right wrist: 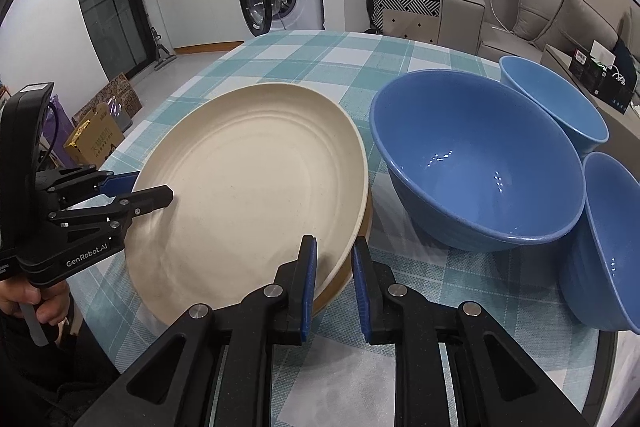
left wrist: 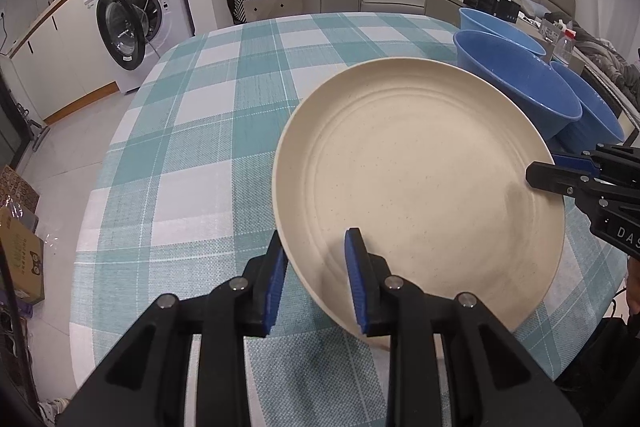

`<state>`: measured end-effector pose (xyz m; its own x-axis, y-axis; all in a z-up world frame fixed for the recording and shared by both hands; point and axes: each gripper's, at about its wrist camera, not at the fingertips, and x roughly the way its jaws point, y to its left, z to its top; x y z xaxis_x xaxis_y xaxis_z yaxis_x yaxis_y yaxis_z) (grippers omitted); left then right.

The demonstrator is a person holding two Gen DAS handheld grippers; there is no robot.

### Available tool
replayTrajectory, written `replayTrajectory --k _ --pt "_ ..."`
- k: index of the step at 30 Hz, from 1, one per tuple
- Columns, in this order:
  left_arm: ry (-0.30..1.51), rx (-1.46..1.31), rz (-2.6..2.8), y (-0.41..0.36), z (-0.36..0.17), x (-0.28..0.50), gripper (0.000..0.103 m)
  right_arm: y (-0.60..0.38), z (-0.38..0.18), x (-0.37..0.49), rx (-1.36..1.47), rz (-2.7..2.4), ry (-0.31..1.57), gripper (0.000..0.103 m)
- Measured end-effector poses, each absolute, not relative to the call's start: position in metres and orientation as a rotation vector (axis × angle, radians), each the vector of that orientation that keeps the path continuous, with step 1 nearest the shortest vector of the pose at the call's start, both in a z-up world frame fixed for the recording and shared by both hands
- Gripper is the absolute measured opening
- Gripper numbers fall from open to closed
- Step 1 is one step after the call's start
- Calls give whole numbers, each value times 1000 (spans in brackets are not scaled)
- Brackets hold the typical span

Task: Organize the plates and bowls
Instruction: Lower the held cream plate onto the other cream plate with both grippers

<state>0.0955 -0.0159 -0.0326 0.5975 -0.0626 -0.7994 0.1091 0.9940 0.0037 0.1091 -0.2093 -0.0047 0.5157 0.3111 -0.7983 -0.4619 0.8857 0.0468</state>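
The cream plate [left wrist: 416, 187] is tilted above the checked tablecloth [left wrist: 192, 131], its near rim clamped between the blue pads of the left gripper [left wrist: 316, 279]. The right gripper [right wrist: 334, 283] pinches the plate's opposite rim, where a second plate edge shows beneath. Just beside the plate stand three blue bowls [right wrist: 476, 163], clustered touching. Beyond the plate, a washing machine [left wrist: 136, 15] stands open.
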Motion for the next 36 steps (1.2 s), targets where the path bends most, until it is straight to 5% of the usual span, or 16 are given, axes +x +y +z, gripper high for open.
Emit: replayTrajectory --k 36 --pt "933 107 -71 -23 -39 98 33 -194 -16 104 -299 425 895 27"
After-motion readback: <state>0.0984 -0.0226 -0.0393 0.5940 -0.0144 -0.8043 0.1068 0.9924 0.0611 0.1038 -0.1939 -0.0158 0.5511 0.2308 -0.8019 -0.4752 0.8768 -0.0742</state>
